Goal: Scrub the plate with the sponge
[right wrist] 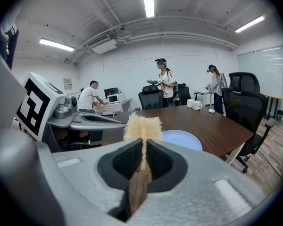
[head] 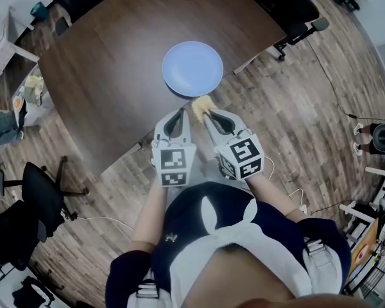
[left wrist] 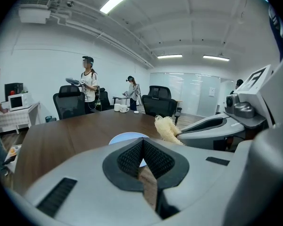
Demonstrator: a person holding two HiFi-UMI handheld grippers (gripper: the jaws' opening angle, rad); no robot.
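My right tool point(head: 208, 115) is clamped on the yellow sponge point(head: 201, 106), just off the lower edge of the blue plate point(head: 192, 68), which lies upper centre on the brown worktop point(head: 109, 63). My left tool point(head: 178, 114) is closed on nothing, so the plate is unbraced. I judge that scrubbing could push it sliding away.

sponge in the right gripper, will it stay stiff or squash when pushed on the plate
Probably soft: the sponge pinches thin between the right gripper's jaws yet fans out above. Its fibrous look suggests light, not slippery.
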